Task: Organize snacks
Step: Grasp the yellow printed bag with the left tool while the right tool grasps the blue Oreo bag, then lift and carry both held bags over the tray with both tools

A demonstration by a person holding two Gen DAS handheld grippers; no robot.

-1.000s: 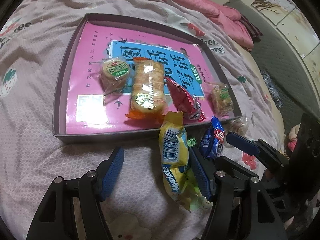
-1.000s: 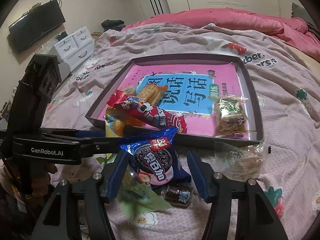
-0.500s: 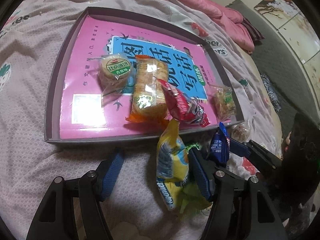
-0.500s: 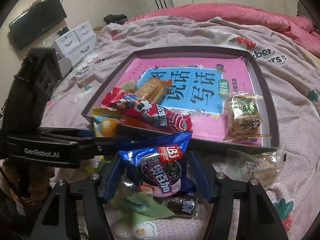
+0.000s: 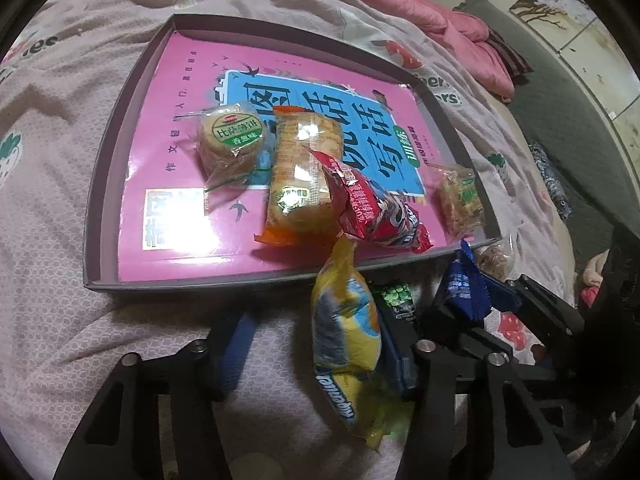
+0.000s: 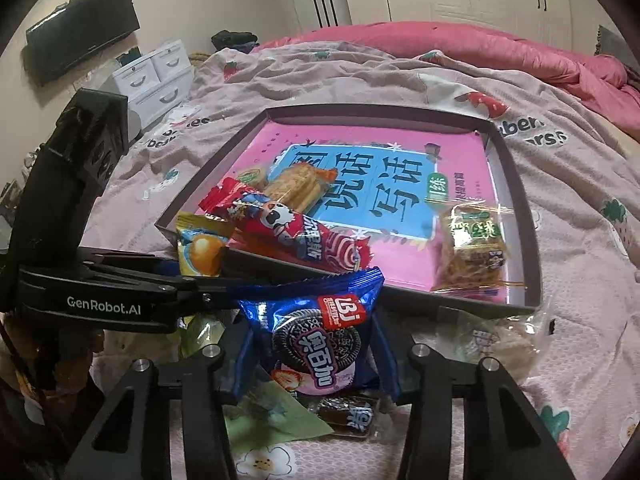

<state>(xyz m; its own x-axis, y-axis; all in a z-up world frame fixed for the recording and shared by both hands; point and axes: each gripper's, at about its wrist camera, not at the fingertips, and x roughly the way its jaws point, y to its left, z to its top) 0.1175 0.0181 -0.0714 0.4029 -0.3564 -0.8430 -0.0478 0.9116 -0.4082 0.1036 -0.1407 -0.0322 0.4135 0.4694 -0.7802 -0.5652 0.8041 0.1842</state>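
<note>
**2 packets held at the near edge of the tray**

Nearest the right wrist camera, the right gripper (image 6: 314, 354) is clamped on a blue cookie packet (image 6: 318, 336), its pads pressed against both sides. The packet stands upright, long axis pointing up and away toward the tray (image 6: 520, 216), whose near wall lies just beyond its top edge.

The left gripper (image 5: 316, 344) looks fairly wide: its right pad touches the yellow snack bag (image 5: 346, 320), while the left pad stands well apart from it, so I cannot tell whether the bag is truly gripped. The bag's long axis runs away from the gripper, and its crimped top reaches over the tray's near wall.

Inside the tray, on a pink book cover (image 5: 192, 96), lie a red packet (image 5: 372, 208), an orange-ended cracker pack (image 5: 300, 176), a round biscuit pack (image 5: 230, 140) and a small clear-wrapped snack (image 5: 462, 204).

Both held packets sit just short of the tray; the right gripper seems the better placed.
</note>
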